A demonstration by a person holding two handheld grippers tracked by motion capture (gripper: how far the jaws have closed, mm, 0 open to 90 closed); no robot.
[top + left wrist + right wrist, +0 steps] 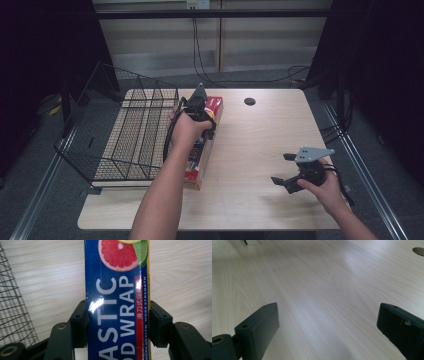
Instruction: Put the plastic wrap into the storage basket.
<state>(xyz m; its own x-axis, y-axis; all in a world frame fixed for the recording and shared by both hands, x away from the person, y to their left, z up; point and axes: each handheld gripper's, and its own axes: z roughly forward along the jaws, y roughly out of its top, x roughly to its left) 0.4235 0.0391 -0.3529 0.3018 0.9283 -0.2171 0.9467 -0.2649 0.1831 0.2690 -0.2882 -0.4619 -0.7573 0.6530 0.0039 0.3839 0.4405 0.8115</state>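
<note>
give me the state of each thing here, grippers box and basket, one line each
left gripper: jaws closed against both long sides of the plastic wrap box
right gripper: open, nothing between the jaws, above bare table
plastic wrap box: lying flat on the table, beside the basket
wire basket: upright at the table's left edge, nothing inside
table: bare wood on its right half

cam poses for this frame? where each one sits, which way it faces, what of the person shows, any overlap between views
High view: above the person's side, facing forward and down on the table; both forearms, left gripper, right gripper.
Left gripper view: rides the left gripper, looking down at the plastic wrap box between its jaws.
Right gripper view: low, facing across bare tabletop; jaws apart.
Shared: box and wire basket, high and left views.
</note>
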